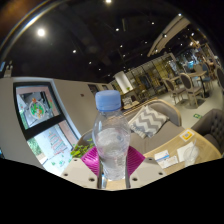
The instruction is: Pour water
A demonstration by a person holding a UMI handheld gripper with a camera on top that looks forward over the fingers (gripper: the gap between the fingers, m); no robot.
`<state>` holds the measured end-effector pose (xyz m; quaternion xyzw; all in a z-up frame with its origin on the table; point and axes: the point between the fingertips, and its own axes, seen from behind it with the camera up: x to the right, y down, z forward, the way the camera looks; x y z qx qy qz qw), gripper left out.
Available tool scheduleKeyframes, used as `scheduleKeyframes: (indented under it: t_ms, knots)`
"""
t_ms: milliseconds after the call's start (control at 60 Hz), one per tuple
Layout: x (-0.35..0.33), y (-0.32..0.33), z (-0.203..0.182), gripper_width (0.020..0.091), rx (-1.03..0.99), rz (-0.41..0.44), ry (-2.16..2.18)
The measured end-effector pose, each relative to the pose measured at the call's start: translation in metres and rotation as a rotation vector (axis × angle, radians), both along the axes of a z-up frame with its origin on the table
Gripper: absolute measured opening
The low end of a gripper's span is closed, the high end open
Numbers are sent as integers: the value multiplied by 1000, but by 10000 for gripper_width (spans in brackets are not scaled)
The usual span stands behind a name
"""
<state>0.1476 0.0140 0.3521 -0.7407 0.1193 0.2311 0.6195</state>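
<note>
A clear plastic water bottle (111, 140) with a pale blue cap stands upright between my fingers, lifted above the table. My gripper (112, 165) is shut on the bottle's lower body, with the magenta pads (92, 158) pressing on it from both sides. Water fills most of the bottle. The bottle's base is hidden behind my fingers.
A light table (185, 150) lies below to the right, with a small white object on it. A screen with a colourful picture (40, 108) stands to the left, and green leaves (80, 150) show beside the left finger. A patterned cushion (148, 120) lies beyond the bottle.
</note>
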Motion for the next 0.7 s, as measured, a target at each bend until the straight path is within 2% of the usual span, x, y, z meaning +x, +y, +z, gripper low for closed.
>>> scheduleKeyframes:
  t_ms: [133,217,233,267,433,700]
  knots:
    - [71,-3,-42,310,-37,-114,-272]
    - [91,3,-82,310,-102,-148,-344]
    - [103,-3,-108,310,-113,-148,-353]
    - [104,-4,-114,312,-144,-148,-363]
    - [121,-7,-208,312,-236,-128,-455]
    - [120,-17,-289,322,-328,-113,-456]
